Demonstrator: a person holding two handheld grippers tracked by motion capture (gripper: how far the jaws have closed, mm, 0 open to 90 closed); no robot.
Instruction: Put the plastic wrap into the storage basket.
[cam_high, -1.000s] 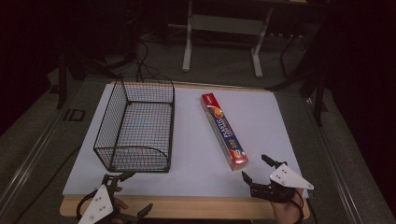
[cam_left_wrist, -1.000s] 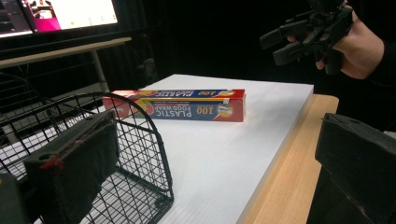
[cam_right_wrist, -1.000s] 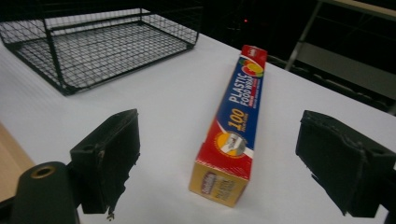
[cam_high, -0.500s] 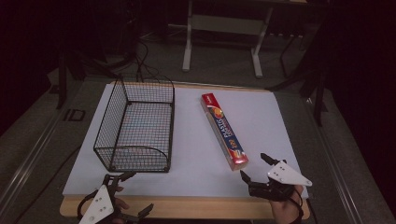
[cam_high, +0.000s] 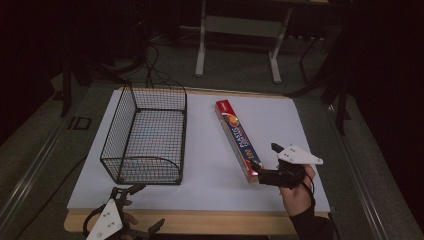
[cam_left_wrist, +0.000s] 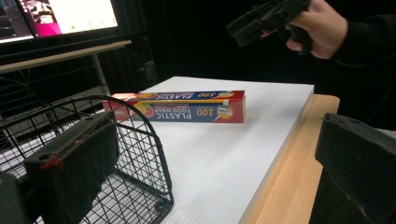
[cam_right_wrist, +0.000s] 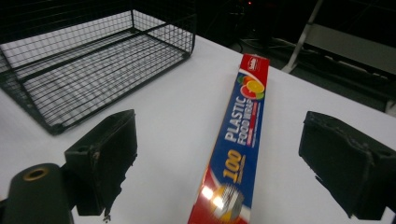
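A long red and blue plastic food wrap box (cam_high: 239, 141) lies flat on the white mat, running away from me. My right gripper (cam_high: 264, 158) hovers open over its near end, one jaw on each side. In the right gripper view the box (cam_right_wrist: 239, 149) runs up between the two spread jaws of that gripper (cam_right_wrist: 224, 163). My left gripper (cam_high: 148, 206) is open at the table's front left edge, just in front of the wire basket (cam_high: 145, 135). The left gripper view has its own jaws (cam_left_wrist: 217, 163) wide apart, the basket's corner (cam_left_wrist: 140, 154) close by, and the box (cam_left_wrist: 187, 109) beyond.
The black wire basket stands empty on the left half of the mat (cam_high: 200, 170). A bare wooden strip (cam_high: 210, 222) runs along the table's front edge. The hand with the right gripper (cam_left_wrist: 280, 18) is high in the left gripper view. Desk legs (cam_high: 202, 45) stand behind the table.
My right gripper has moved forward and a little left, from the front right of the mat to over the box's near end. The left gripper has hardly moved.
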